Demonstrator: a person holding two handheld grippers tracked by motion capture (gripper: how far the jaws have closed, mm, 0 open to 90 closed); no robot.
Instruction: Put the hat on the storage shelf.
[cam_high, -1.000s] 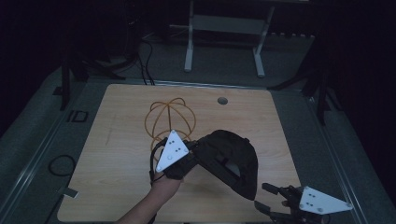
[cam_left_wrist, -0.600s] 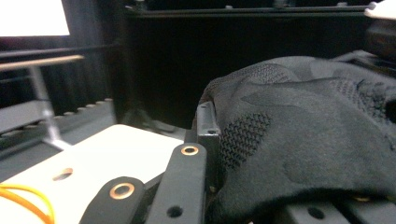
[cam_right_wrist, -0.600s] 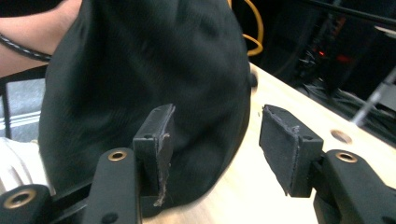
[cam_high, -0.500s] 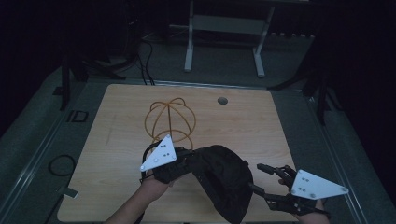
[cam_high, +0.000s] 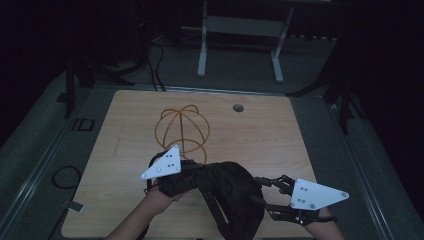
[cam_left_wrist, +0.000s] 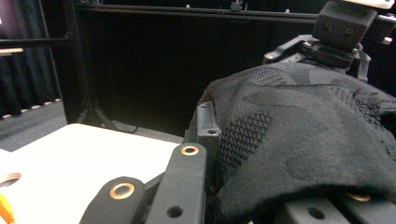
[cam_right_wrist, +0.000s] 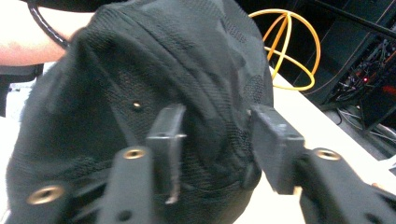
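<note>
A black mesh cap (cam_high: 231, 194) hangs above the table's near edge. My left gripper (cam_high: 194, 175) is shut on its left side, the cloth draped over the jaws in the left gripper view, where the cap (cam_left_wrist: 303, 121) hides one finger. My right gripper (cam_high: 263, 196) comes from the right. Its jaws have just been closing and now stand either side of a bulge of the cap (cam_right_wrist: 163, 60), pads not pressing. A yellow wire sphere (cam_high: 182, 127) stands mid-table behind the cap, and the right gripper view catches that sphere (cam_right_wrist: 285, 46) too.
The wooden table (cam_high: 280, 130) has a round cable hole (cam_high: 238, 107) near its far edge. A white stand (cam_high: 240, 30) is on the floor beyond. Dark floor and cables surround the table. The person's forearms enter from the bottom.
My right gripper has risen from the near right corner and moved left to the cap, jaws narrowing around it. The left gripper has drifted slightly left and nearer with the cap.
</note>
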